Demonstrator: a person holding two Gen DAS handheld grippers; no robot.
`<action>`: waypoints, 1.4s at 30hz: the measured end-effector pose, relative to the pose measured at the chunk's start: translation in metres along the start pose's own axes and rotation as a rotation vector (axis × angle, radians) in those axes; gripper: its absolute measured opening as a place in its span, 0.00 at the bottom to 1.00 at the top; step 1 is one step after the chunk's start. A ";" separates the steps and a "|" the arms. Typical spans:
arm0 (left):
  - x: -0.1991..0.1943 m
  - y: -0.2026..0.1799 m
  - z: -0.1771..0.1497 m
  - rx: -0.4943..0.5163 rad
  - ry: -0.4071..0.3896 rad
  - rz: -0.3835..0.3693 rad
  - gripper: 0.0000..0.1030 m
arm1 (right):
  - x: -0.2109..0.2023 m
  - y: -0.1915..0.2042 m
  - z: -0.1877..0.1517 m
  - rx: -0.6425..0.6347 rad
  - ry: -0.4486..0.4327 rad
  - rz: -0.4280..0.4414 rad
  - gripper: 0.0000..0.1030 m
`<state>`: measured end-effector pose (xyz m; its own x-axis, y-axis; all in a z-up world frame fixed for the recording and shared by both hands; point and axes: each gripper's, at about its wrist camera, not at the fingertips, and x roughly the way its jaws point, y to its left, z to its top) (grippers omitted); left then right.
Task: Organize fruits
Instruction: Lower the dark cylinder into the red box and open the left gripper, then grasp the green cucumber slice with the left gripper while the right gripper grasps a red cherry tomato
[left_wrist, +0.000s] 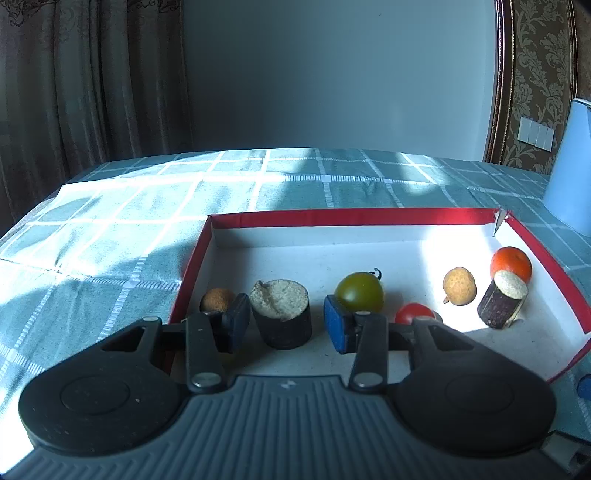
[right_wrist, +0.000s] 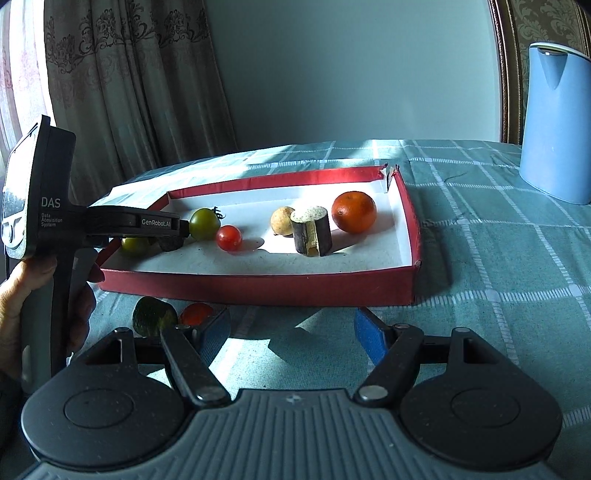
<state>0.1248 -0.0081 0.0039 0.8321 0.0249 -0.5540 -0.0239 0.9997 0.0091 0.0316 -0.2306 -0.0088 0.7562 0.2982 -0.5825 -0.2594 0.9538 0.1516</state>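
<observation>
Inside the red box (left_wrist: 546, 266), the left gripper (left_wrist: 286, 323) stands open around a dark, stiff-looking cut stalk piece (left_wrist: 282, 315), best pinched across its firm sides, while the right gripper (right_wrist: 291, 336) hangs open outside.

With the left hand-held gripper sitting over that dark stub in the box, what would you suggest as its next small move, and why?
Probably lift the left hand-held gripper straight up: its jaws stand open on either side of the dark cut stub, which rests upright on the floor of the red box, so it looks released.
</observation>
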 end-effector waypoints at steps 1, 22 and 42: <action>0.000 -0.001 0.000 0.003 -0.001 -0.001 0.44 | 0.000 0.000 0.000 -0.001 0.001 0.000 0.71; -0.017 0.003 -0.011 -0.007 0.011 -0.143 0.80 | 0.003 0.003 -0.001 -0.029 0.009 0.010 0.71; -0.079 0.010 -0.047 0.048 -0.111 -0.033 1.00 | 0.010 0.054 -0.005 -0.270 0.015 0.088 0.56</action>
<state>0.0325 -0.0006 0.0083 0.8883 -0.0102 -0.4592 0.0289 0.9990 0.0337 0.0223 -0.1759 -0.0106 0.7150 0.3766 -0.5890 -0.4756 0.8796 -0.0149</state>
